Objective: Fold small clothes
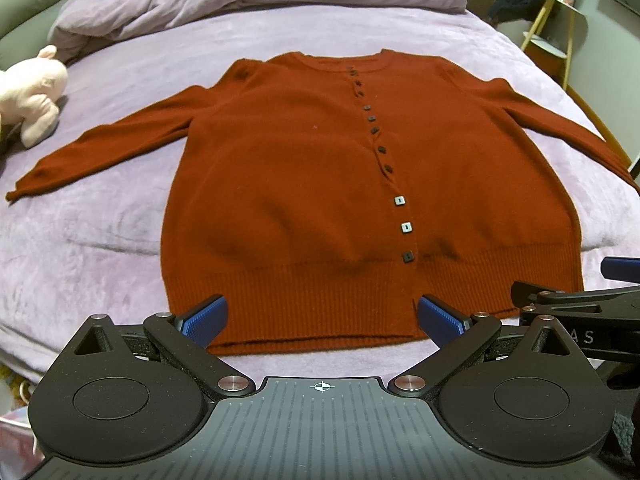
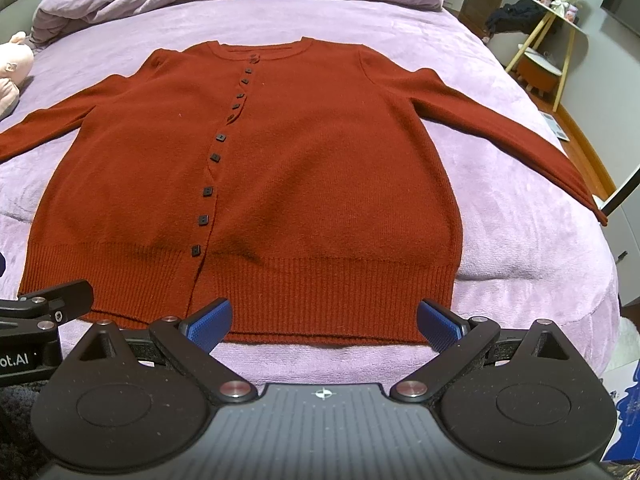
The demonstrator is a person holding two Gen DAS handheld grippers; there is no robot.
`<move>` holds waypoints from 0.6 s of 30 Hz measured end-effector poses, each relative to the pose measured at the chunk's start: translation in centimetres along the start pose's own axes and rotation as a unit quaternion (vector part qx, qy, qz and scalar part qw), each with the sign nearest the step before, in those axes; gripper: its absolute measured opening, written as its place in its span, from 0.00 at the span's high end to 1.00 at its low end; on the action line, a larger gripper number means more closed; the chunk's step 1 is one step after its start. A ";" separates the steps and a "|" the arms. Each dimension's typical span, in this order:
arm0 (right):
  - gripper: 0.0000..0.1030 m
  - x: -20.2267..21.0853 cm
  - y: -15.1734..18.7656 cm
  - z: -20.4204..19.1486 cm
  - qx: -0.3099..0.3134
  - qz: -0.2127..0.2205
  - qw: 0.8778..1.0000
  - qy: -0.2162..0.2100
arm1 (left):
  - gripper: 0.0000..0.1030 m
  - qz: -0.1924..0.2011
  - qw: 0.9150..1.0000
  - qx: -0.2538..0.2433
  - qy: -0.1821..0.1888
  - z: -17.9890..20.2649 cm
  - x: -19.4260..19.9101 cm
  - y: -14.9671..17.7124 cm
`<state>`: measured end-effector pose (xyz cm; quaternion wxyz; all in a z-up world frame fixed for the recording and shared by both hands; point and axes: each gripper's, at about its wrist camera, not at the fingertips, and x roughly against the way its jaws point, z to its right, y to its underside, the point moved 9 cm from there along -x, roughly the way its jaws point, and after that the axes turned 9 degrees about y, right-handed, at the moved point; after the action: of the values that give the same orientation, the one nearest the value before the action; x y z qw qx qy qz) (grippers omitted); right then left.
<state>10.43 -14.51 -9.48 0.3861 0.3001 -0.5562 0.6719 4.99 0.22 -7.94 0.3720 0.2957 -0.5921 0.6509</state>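
Your left gripper (image 1: 322,320) and right gripper (image 2: 324,322) hung wide apart, empty, at the hem of the cardigan (image 1: 340,184), which lay flat toward twelve o'clock. The soft, limp knit probably wanted pinching at the sleeve cuffs.

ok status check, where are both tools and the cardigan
Left tool open, empty, at the hem. Right tool open, empty, at the hem. Red cardigan flat on the purple bed, buttoned, sleeves out, unfolded. Pink plush toy well clear.
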 end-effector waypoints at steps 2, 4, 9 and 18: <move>0.04 0.0 0.0 0.0 0.000 0.000 1.000 0.000 | 0.00 0.000 1.000 0.000 0.000 0.0 0.0 0.0; 0.04 0.0 0.0 0.0 0.000 0.000 1.000 0.000 | 0.00 -0.001 1.000 0.000 0.000 0.0 -0.1 0.0; 0.04 -0.2 0.0 0.0 -0.001 -0.002 1.000 -0.001 | 0.00 -0.002 1.000 0.001 -0.001 -0.2 -0.2 0.1; 0.04 -0.4 0.0 0.0 -0.003 -0.004 1.000 -0.004 | 0.00 -0.005 1.000 0.002 -0.002 -0.2 -0.4 0.1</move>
<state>10.64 -14.58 -9.84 0.3878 0.3041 -0.5584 0.6673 5.14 0.39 -8.39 0.3736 0.3004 -0.5902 0.6495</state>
